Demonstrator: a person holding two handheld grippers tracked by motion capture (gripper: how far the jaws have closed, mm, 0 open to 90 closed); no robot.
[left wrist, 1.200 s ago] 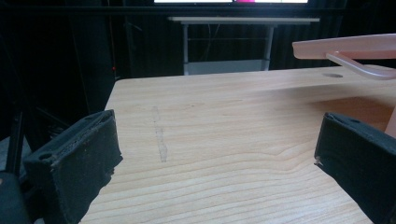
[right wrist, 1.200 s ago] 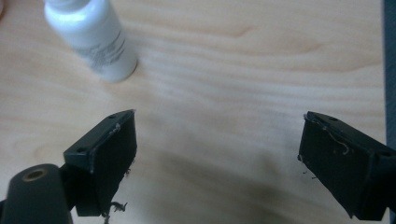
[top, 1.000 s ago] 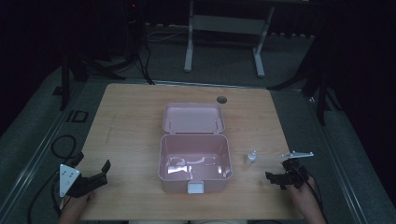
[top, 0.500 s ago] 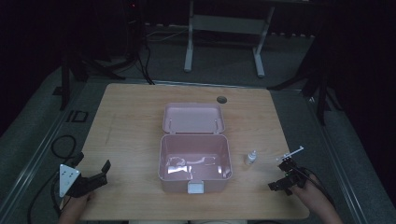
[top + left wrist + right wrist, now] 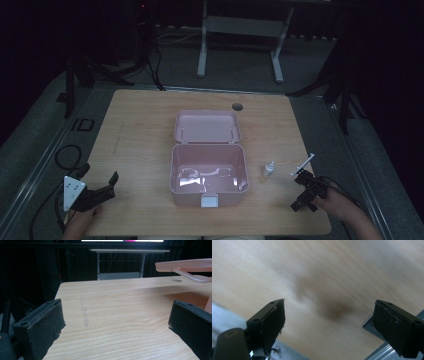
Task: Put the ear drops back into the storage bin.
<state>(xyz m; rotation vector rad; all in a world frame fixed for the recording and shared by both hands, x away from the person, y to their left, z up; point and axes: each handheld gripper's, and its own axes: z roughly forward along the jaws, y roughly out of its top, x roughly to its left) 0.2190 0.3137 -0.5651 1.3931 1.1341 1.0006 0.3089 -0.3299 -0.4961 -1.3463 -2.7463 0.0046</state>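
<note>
Dark floor and metal stands surround a pale wooden table [image 5: 140, 130], where a pink box [image 5: 208, 170] sits open in the middle, its lid [image 5: 206, 126] laid back flat behind it. Just to the right of the box stands a small bottle [image 5: 268, 169], upright and apart from everything. Nearest it, the right gripper [image 5: 303, 196] rests near the table's front right corner, jaws spread wide over bare wood, holding nothing. At the front left corner the left gripper [image 5: 102, 189] lies with jaws likewise released, pointing toward the box
</note>
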